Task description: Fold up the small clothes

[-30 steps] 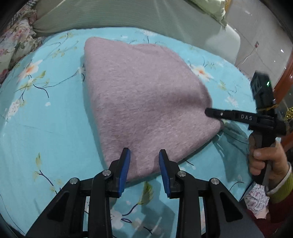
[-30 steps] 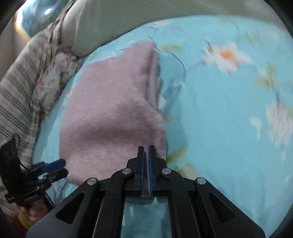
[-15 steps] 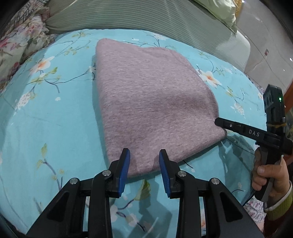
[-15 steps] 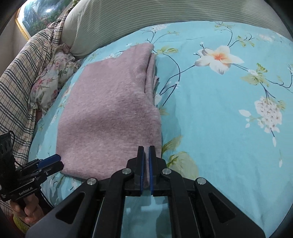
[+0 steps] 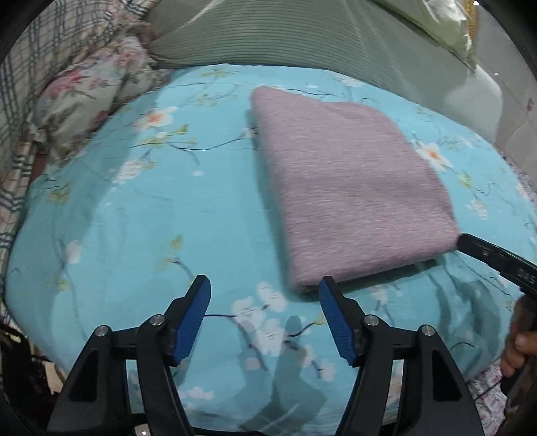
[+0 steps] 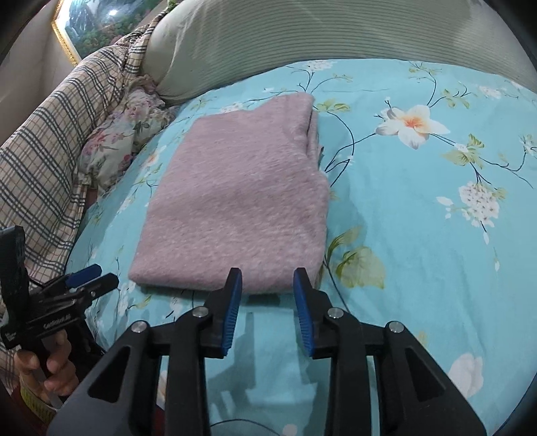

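Observation:
A folded mauve knit garment (image 5: 349, 187) lies flat on the turquoise floral sheet (image 5: 141, 214). It also shows in the right wrist view (image 6: 241, 201). My left gripper (image 5: 265, 295) is open and empty, just short of the garment's near left corner. My right gripper (image 6: 266, 285) is open and empty at the garment's near edge, its fingertips (image 6: 235, 278) just touching or over the hem. The right gripper shows in the left wrist view (image 5: 490, 258) at the garment's right corner. The left gripper shows in the right wrist view (image 6: 87, 278).
A striped green bolster (image 6: 302, 47) runs along the back of the bed. A plaid blanket (image 6: 50, 141) and a floral pillow (image 6: 124, 134) lie at the left. The bed's front edge is just below the grippers. A framed picture (image 6: 90, 26) hangs behind.
My right gripper has opened and let go of the garment's hem. My left gripper has opened wider and pulled back to the left, off the garment.

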Motion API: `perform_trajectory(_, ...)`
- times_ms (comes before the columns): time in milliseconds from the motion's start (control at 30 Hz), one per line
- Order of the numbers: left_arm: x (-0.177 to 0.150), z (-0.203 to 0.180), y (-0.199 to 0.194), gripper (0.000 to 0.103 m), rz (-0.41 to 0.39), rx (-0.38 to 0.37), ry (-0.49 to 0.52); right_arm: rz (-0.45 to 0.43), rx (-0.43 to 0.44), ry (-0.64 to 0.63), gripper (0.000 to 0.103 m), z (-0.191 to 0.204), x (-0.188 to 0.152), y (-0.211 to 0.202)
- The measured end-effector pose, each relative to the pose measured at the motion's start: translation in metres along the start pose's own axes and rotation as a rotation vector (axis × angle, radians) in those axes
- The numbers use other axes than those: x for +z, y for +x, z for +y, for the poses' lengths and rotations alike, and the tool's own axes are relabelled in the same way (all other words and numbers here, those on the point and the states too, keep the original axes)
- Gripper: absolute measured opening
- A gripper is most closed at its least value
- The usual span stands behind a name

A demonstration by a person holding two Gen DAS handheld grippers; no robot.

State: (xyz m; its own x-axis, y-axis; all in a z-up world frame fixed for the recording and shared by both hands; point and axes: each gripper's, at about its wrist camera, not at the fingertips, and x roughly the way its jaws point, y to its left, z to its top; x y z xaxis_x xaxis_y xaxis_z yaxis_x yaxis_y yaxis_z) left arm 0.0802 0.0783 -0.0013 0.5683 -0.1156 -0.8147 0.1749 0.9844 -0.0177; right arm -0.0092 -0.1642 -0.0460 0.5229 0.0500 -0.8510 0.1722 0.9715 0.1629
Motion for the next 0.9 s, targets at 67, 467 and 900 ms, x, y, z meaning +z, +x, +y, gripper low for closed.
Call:
perform_trajectory(67,-0.003,0.004,-0.002,0.070,0.003,0.018,-0.010,-0.001,-0.003,0.001,0.033,0.001,-0.003,-0.002)
perform_trajectory(467,-0.014,0.013,-0.014,0.076,-0.020,0.057,-0.020,-0.003,0.003,-0.025,0.047,0.009,-0.013,-0.012)
perform_trajectory(900,-0.011,0.019,-0.009,0.080,-0.016,0.070,-0.026,0.007,0.019,-0.025,0.057,0.015,-0.011,-0.010)
